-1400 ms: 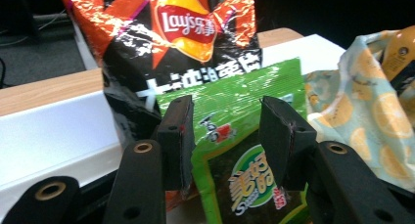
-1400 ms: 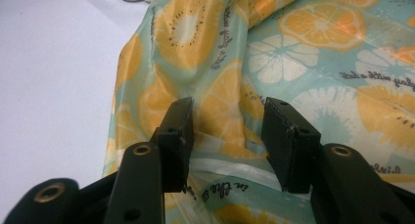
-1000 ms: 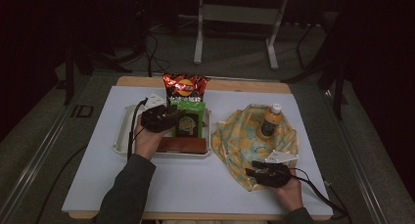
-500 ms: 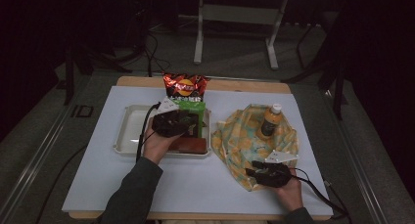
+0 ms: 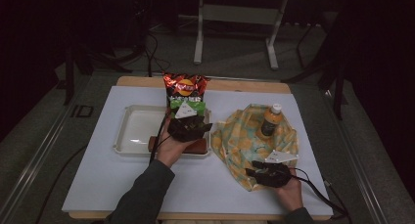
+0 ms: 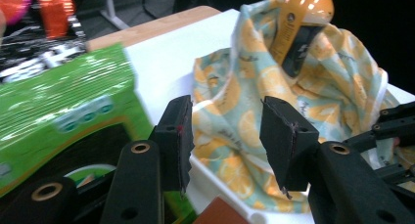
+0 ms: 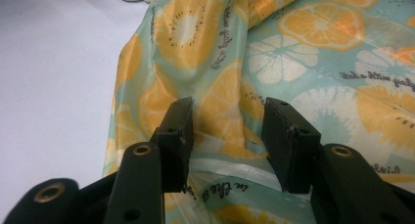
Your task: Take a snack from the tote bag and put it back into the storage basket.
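Note:
My left gripper (image 5: 203, 128) hovers over the right end of the white tray (image 5: 132, 131), open, with nothing between its jaws (image 6: 226, 104). A green packet (image 6: 63, 106) lies just to its left, and a red chip bag (image 5: 185, 87) stands behind that. A brown slab (image 5: 196, 146) lies in the tray under the hand. Ahead lies an orange-print cloth bag (image 6: 235, 101) with an orange drink bottle (image 5: 270, 120) standing in it. My right gripper (image 5: 253, 171) rests at the bag's near edge, open, its jaws (image 7: 228, 106) straddling a fold of the cloth (image 7: 313, 53) without pressing on it.
A white sheet (image 5: 98, 185) covers the wooden table, bare at the front left. The table's far edge (image 5: 235, 84) shows behind the chip bag. Cables trail from both grippers. Dark floor and a metal stand (image 5: 235, 18) lie beyond.
My left gripper has moved right, from over the middle of the tray to its right end beside the green packet. The right gripper has stayed put on the cloth bag.

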Tool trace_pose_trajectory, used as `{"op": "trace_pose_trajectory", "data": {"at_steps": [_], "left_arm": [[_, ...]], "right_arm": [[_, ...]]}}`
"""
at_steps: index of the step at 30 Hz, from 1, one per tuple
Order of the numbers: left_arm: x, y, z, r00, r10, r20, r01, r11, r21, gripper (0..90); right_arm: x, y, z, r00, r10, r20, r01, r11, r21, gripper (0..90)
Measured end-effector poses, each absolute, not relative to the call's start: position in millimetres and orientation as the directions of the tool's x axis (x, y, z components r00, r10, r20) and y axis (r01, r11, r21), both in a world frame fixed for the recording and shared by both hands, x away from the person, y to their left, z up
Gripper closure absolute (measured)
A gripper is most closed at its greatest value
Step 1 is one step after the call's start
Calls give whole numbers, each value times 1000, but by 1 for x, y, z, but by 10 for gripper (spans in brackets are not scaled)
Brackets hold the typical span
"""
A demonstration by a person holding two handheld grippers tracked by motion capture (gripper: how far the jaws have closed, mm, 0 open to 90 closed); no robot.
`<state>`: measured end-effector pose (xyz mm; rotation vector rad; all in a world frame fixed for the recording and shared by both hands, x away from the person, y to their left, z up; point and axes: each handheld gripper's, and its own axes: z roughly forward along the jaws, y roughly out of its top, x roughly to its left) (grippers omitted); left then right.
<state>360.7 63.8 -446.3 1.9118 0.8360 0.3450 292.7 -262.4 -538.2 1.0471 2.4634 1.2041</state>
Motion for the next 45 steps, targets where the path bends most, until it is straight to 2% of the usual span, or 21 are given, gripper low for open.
{"op": "trace_pose_trajectory", "data": {"at_steps": [19,45], "left_arm": [[369,3,-445,782,612,-118,381,-318,868,526],[378,-58,-452,807,584,-91,358,-361,861,473]], "right_arm": [[290,-264,-535,-732,673,108,497,418,761,545],[279,-284,-525,-706,698,115,499,377,780,542]]}}
